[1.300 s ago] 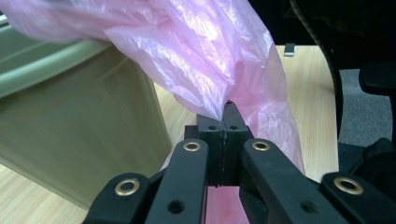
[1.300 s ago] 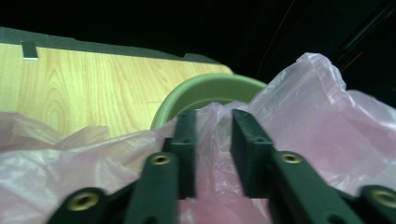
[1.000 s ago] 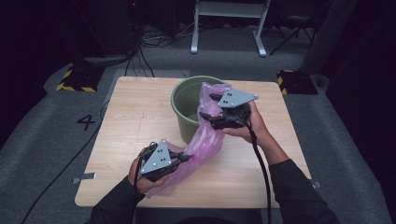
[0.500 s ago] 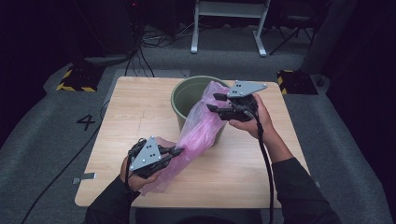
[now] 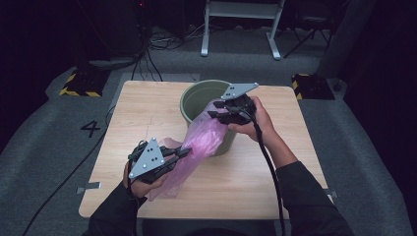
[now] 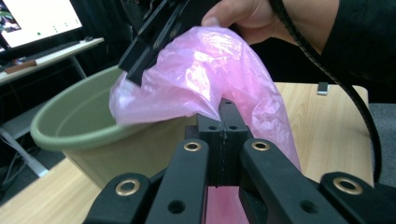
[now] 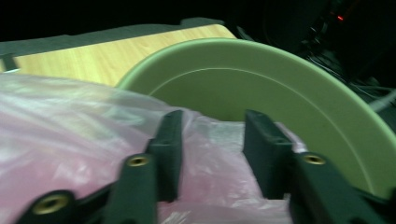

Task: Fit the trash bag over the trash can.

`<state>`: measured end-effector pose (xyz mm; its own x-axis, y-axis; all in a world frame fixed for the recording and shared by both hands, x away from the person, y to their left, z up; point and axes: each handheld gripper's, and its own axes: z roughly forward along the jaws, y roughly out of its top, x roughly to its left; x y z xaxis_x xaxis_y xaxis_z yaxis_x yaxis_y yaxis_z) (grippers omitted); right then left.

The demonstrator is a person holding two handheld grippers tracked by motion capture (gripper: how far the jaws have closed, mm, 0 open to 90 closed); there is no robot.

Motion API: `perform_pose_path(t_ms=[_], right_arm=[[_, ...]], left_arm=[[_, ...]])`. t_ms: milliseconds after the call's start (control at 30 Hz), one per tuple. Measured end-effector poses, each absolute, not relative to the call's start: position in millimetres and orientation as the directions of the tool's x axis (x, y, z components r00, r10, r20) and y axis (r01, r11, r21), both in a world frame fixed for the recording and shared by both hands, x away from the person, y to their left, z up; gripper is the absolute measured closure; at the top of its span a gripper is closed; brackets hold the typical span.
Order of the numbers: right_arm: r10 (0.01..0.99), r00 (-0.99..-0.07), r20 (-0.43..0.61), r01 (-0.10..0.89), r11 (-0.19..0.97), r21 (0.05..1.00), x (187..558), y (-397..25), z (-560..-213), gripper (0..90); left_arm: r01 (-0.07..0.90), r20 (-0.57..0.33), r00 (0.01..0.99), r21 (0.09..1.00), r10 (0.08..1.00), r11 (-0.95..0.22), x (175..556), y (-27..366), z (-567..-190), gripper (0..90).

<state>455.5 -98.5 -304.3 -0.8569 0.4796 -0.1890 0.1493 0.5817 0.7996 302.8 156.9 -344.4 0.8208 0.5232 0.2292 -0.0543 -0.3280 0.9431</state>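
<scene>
**Pink bag stretched from table to bin rim**

In the high view a pink bag runs as a slanted band across the middle of the frame, from lower left up to the right. Its lower end lies on the table, at the left gripper, which sits low and left of centre in a hand. Its upper end reaches the near rim of the green bin, which stands at the upper centre of the table.

The left gripper view shows that gripper's jaws pressed together at the centre of the frame, with pink film pinched between them and rising behind. So the left tongs are clamped on the bag. The bin fills the left of that frame, and the other gripper and a hand hold the top of the bag at the upper middle.

The right gripper sits just right of the bin's rim in the high view, held by the right hand, with its cable trailing down the forearm. In the right gripper view the jaws stand apart, a clear gap between them, and the bag spreads under and around them across the left and bottom of the frame. Film lies between the jaws, but they are not closed on it. The bin's inner wall curves across the upper right, and a strip of table shows at the upper left.
</scene>
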Motion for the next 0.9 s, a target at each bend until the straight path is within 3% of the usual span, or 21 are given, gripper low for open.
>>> perform_pose_path(t_ms=[100, 333, 533, 700, 767, 900], right_arm=[[0.501, -0.844, -0.19, 0.165, 0.581, 0.797, 458.7, -95.3, -302.0, 44.4], [0.569, -0.805, -0.17, 0.182, 0.508, 0.842, 457.9, -105.5, -296.6, 28.2], [0.544, -0.826, -0.15, 0.125, 0.435, 0.892, 444.0, -127.0, -289.5, 25.7], [0.565, -0.815, -0.13, 0.151, 0.424, 0.893, 446.6, -148.0, -287.6, 36.6], [0.527, -0.842, -0.113, 0.145, 0.424, 0.894, 444.6, -153.9, -288.9, 39.7], [0.411, -0.907, -0.09, 0.105, 0.429, 0.897, 432.9, -155.3, -292.7, 34.2]], left_arm=[[-0.066, 0.261, 0.806, 0.931, 0.532, -0.358, 307.6, 151.8, -333.4, 90.0], [-0.025, 0.26, 0.778, 0.923, 0.573, -0.385, 326.6, 150.8, -323.5, 90.0], [0.017, 0.22, 0.77, 0.931, 0.599, -0.364, 334.6, 158.1, -331.4, 90.0], [0.025, 0.21, 0.754, 0.938, 0.623, -0.346, 334.5, 167.5, -330.7, 90.0], [0.029, 0.206, 0.755, 0.938, 0.623, -0.346, 335.6, 168.3, -330.4, 90.0], [0.041, 0.205, 0.759, 0.932, 0.618, -0.36, 345.4, 160.4, -329.8, 90.0]])
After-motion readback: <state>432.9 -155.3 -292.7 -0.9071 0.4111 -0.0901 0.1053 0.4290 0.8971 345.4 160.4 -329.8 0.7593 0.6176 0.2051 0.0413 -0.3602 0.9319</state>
